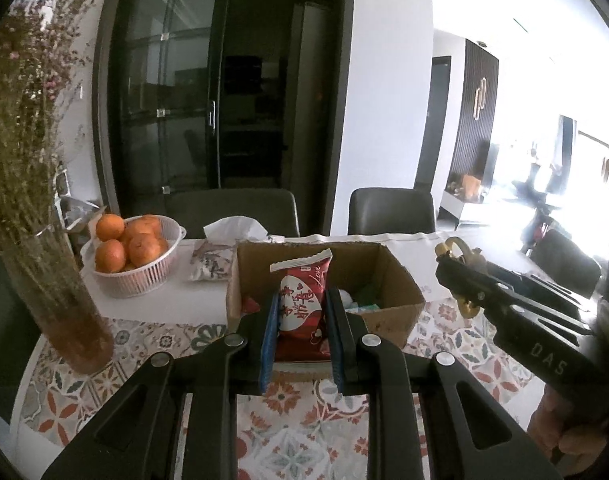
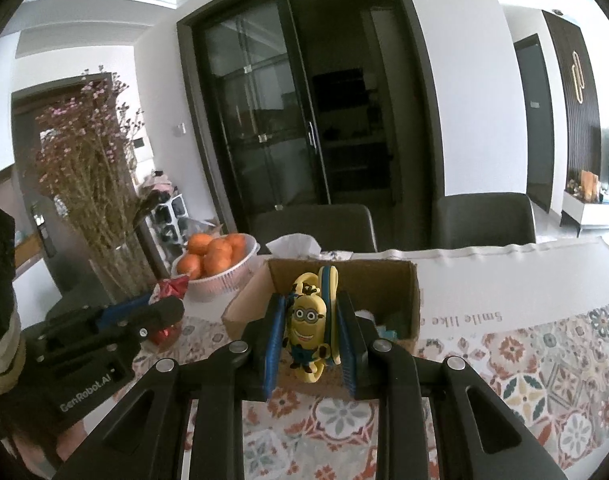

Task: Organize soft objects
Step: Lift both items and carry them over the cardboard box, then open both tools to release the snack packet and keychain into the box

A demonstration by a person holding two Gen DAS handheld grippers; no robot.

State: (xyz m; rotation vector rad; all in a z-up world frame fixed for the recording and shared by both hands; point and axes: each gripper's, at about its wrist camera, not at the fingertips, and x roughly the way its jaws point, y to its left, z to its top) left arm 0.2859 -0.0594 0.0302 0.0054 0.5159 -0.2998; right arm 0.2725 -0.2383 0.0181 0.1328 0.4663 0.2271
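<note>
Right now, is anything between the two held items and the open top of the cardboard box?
Nothing visible blocks either path. The left gripper holds the red packet and the right gripper holds the yellow toy, both just short of the cardboard box, whose top is open, with a few items already inside.

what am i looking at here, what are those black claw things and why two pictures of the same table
Each picture comes from a camera on a handheld gripper; a person carries one in each hand. The left gripper is shut on a red snack packet. The right gripper is shut on a yellow cartoon toy. Both are held near an open cardboard box on a patterned tablecloth. Behind stand a basket of oranges, a tissue pack and a vase of dried flowers.
</note>
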